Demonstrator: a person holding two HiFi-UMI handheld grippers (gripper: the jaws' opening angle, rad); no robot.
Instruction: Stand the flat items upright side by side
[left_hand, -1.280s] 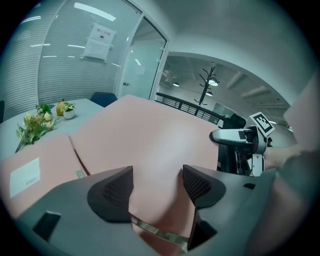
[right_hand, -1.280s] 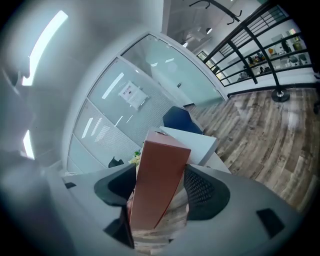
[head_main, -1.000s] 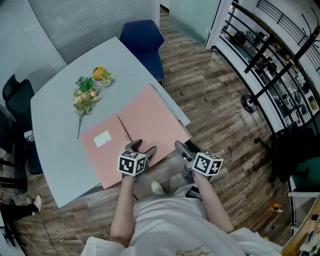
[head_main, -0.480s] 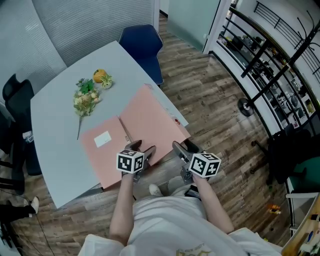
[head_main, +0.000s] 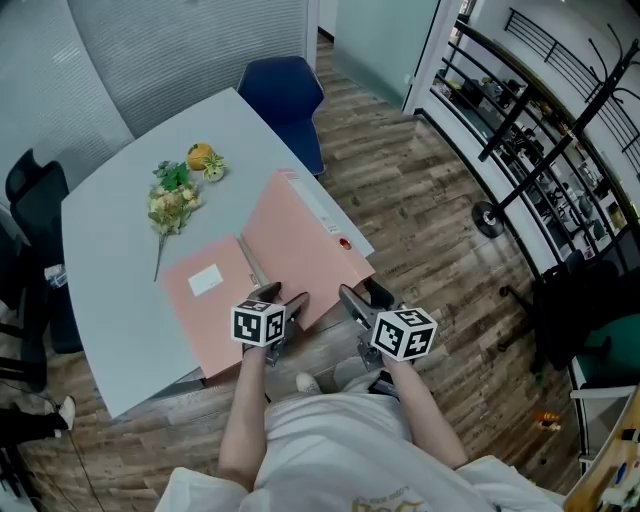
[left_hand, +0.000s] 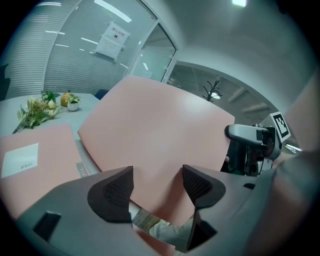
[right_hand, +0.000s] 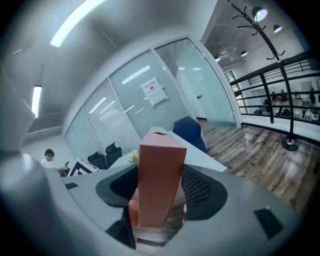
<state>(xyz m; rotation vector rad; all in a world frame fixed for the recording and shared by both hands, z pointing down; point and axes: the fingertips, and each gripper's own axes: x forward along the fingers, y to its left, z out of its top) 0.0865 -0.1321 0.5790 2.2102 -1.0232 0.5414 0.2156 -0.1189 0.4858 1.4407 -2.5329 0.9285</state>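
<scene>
Right tool (head_main: 362, 296), jaws just closing on the right-hand folder (head_main: 300, 235), had tipped it up toward standing; left tool (head_main: 280, 297) hung open.

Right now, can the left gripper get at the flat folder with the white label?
Probably yes: the left gripper has open jaws, and the labelled folder lies uncovered on the table right beside it.
</scene>
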